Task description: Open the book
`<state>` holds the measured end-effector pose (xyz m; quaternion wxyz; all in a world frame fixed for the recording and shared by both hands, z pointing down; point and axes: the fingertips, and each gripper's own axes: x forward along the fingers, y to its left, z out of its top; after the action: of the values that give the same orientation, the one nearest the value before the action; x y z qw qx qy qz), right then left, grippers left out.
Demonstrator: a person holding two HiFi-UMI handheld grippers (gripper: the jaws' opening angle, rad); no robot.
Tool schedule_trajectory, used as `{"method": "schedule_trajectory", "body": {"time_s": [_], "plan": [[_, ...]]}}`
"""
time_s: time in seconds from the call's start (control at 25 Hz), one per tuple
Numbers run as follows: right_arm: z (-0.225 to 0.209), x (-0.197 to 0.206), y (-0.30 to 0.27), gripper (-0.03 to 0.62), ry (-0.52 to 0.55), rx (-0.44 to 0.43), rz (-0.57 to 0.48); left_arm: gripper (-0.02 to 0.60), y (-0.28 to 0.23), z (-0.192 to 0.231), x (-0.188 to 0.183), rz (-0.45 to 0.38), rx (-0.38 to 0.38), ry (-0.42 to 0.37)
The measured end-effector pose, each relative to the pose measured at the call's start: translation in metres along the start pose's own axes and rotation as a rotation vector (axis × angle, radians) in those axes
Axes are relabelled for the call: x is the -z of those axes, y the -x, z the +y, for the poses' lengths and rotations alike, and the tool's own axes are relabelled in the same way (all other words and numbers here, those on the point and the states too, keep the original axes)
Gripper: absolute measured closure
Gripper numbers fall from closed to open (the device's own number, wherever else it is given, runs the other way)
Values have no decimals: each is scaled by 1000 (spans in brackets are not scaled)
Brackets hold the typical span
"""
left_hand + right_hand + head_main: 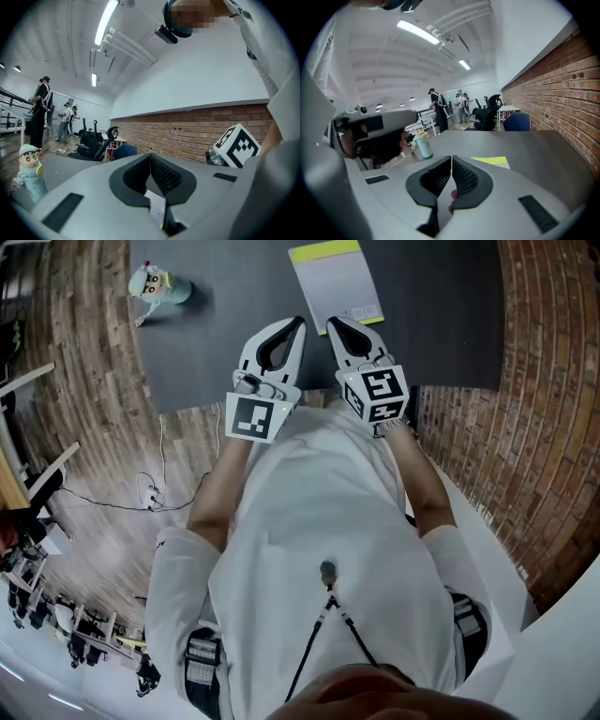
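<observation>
A closed book (339,282) with a grey cover and a yellow-green strip along its far edge lies flat on the dark grey table (225,334). In the right gripper view the book (492,161) shows just beyond the jaws. My left gripper (296,324) and right gripper (335,324) hover side by side over the table's near part, tips just short of the book's near edge. Both are shut with nothing between the pads, as the left gripper view (150,155) and the right gripper view (452,158) show. Neither touches the book.
A small cartoon-figure bottle (155,284) stands at the table's far left, also seen from the left gripper (32,171). Brick wall (553,381) runs along the right. Cables (150,493) lie on the wooden floor at left. People and office chairs (487,115) are far behind.
</observation>
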<state>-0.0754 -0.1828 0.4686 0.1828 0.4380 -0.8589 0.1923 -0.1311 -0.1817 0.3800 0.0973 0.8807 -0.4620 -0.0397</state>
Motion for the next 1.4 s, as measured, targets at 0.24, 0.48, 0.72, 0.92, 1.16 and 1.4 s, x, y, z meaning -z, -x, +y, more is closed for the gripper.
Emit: {"method": "schedule_trajectory", "body": {"time_s": [0.24,0.48,0.72,0.92,1.16,1.4], "plan": [[-10,52,-18,557,4,-10,116,558,-2,-3,4,6,-17,19],[-19,87,-33,557,-2,-5,194,558,-2,-2,13,31,-19,15],[-31,116,-52,556,18,-2,262,558,-10,-2,17,33,-17,12],[-35,137,-64,556,77,-5,333,558,-15,0,22,49,-28,17],[-35,166,-77,555,106,-20,436,558,-16,6,28,64,-36,19],[-29,177,-84,452,143,-45,486,558,-14,11,29,69,-55,28]]}}
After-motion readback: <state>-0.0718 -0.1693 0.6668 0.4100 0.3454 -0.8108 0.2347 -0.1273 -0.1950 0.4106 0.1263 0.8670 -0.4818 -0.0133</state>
